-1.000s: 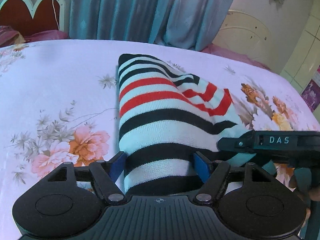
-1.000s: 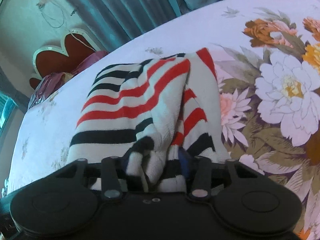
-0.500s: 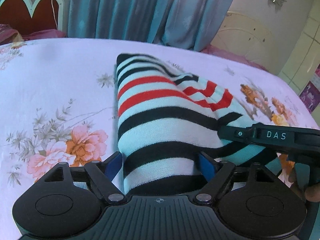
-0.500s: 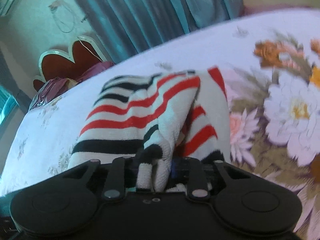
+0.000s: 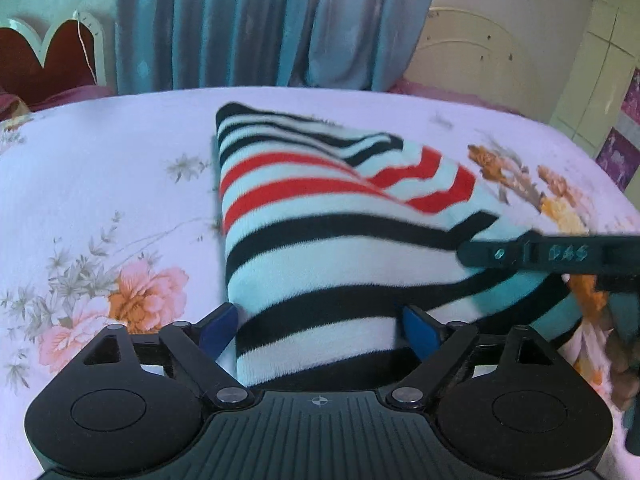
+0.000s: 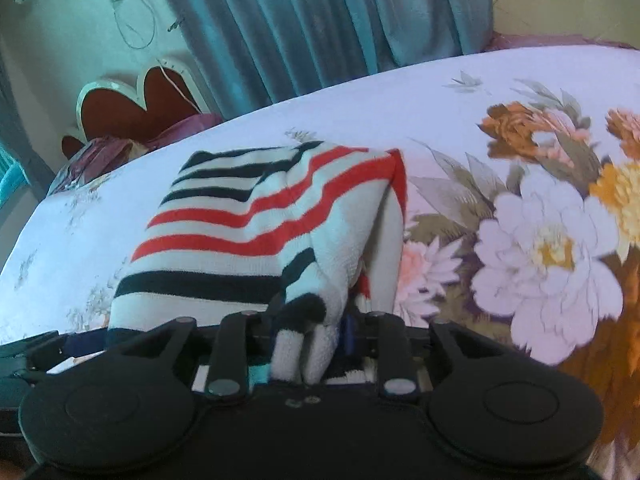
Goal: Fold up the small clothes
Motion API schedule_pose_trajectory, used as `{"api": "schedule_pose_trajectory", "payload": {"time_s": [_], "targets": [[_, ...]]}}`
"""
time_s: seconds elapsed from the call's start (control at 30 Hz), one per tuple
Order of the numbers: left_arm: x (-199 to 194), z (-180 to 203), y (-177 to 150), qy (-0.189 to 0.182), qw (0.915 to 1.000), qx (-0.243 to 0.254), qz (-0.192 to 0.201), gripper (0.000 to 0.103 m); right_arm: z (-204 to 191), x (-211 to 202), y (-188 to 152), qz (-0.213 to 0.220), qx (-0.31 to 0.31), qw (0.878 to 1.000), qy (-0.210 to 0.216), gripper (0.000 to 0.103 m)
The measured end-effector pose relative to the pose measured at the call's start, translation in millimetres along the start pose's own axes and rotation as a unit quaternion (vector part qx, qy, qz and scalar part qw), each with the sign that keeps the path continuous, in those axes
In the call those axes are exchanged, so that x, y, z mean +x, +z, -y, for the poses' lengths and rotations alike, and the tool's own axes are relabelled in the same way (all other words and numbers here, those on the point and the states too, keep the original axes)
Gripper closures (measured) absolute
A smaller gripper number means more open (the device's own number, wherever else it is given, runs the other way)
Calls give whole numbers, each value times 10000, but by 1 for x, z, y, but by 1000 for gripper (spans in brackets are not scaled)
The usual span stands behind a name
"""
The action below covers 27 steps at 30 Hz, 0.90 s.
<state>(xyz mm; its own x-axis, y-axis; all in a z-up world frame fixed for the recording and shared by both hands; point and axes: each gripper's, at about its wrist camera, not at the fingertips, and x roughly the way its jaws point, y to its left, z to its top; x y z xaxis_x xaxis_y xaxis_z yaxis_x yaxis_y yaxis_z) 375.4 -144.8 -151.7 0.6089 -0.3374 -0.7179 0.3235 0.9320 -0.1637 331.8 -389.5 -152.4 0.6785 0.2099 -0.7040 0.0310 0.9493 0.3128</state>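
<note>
A small knit garment point(image 5: 320, 240) with black, red and white stripes lies partly folded on the floral bedsheet point(image 5: 100, 184). My left gripper point(image 5: 318, 326) is open, its blue pads on either side of the garment's near edge. My right gripper point(image 6: 308, 332) is shut on a bunched near corner of the garment point(image 6: 256, 236) and lifts that side off the bed. The right gripper's black finger point(image 5: 552, 254) shows at the right of the left wrist view, above the cloth.
A red heart-shaped headboard point(image 5: 44, 64) and blue curtains point(image 5: 272, 24) stand behind the bed. Pink pillows point(image 6: 96, 156) lie at the head end. A cream wall and tiled wall point(image 5: 600, 80) are at the right.
My right gripper has closed tighter on the bunched corner and lifted it toward me. My left gripper has opened wider around the near edge. The garment's right side has risen.
</note>
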Motion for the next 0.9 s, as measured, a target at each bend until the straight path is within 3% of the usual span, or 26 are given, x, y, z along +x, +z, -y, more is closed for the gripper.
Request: {"api": "schedule_pose_trajectory", "payload": {"time_s": [0.1, 0.17, 0.27, 0.4, 0.47, 0.57, 0.7, 0.8, 0.9], "targets": [[1, -8, 2, -145, 9992, -347, -132, 16, 1, -11, 2, -38, 194, 9998, 77, 69], [1, -9, 2, -158, 9993, -318, -129, 16, 5, -24, -2, -47, 467, 9986, 256, 56], [2, -7, 0, -159, 9995, -242, -114, 16, 5, -40, -15, -163, 378, 9989, 219, 65], [2, -6, -1, -161, 9996, -218, -111, 16, 4, -53, -32, -299, 369, 9986, 213, 69], [3, -4, -1, -149, 9997, -182, -115, 16, 1, -52, -37, -349, 235, 9991, 89, 85], [3, -1, 0, -139, 9998, -129, -114, 16, -6, -52, -40, -288, 16, 9995, -104, 91], [-2, 4, 2, -253, 9995, -138, -87, 15, -9, -69, -37, -20, -185, 9989, -434, 92], [3, 10, -4, -137, 9996, 207, -161, 14, 7, -51, -46, -445, 93, 9976, -526, 91], [2, 2, -3, -234, 9994, -24, -244, 14, 7, -50, -42, -475, 176, 9977, -455, 81]]}}
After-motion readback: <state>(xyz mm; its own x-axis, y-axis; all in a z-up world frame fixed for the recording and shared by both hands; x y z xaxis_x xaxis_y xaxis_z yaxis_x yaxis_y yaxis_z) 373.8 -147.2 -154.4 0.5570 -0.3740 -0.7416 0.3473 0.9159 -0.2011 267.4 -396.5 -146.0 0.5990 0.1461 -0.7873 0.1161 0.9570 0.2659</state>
